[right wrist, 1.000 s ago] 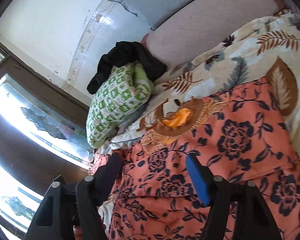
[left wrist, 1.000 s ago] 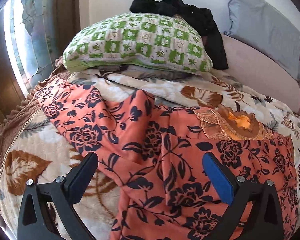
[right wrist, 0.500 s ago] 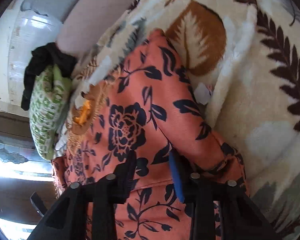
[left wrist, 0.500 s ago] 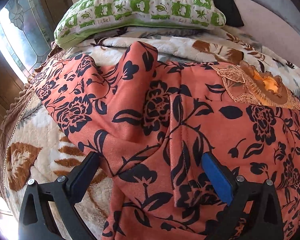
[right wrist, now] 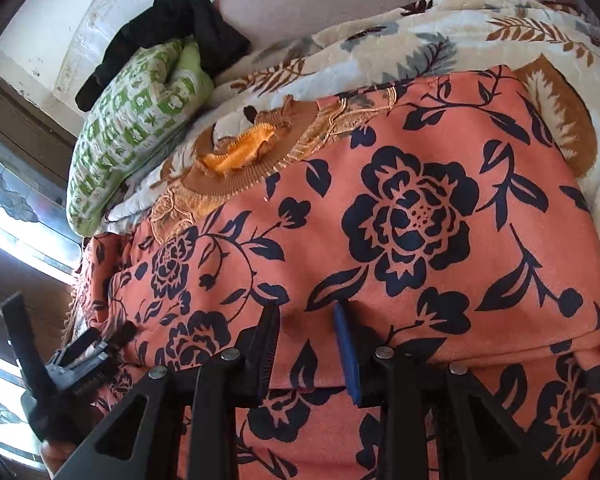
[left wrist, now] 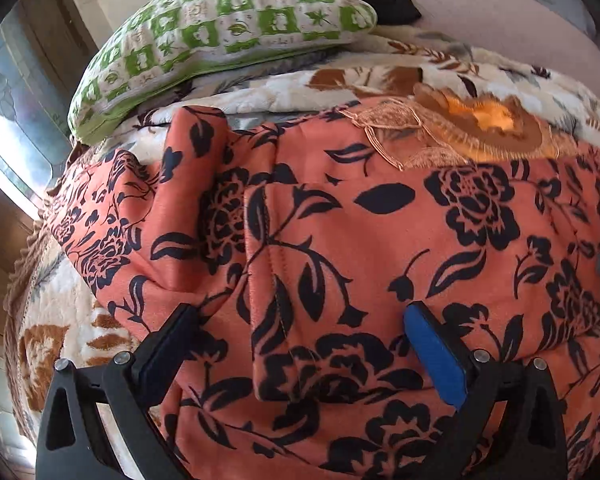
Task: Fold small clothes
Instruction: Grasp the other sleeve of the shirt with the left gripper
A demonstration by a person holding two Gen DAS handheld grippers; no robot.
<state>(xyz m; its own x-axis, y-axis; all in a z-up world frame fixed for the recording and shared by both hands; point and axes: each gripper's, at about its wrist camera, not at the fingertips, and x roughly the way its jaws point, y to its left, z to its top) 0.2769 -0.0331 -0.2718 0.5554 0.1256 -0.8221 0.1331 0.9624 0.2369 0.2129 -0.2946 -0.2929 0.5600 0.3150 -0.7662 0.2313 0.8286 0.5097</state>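
An orange garment with a black flower print (left wrist: 340, 240) lies spread on the bed, its embroidered neckline (left wrist: 480, 128) at the far side. My left gripper (left wrist: 300, 320) is open, its jaws wide apart, low over the garment's left part near a raised fold. In the right wrist view the same garment (right wrist: 400, 220) fills the frame. My right gripper (right wrist: 306, 316) has its jaws narrowly apart with a ridge of the cloth between them; I cannot tell whether they pinch it. The left gripper shows at the left edge of the right wrist view (right wrist: 60, 360).
A cream blanket with brown leaves (left wrist: 500, 76) covers the bed. A green checked pillow (left wrist: 228, 28) lies at the head, with a black garment (right wrist: 172, 32) behind it. A window (left wrist: 8, 112) is at the left.
Both grippers have come lower and closer to the garment. The right gripper's jaws have narrowed and it has swung from the garment's right edge back over its middle.
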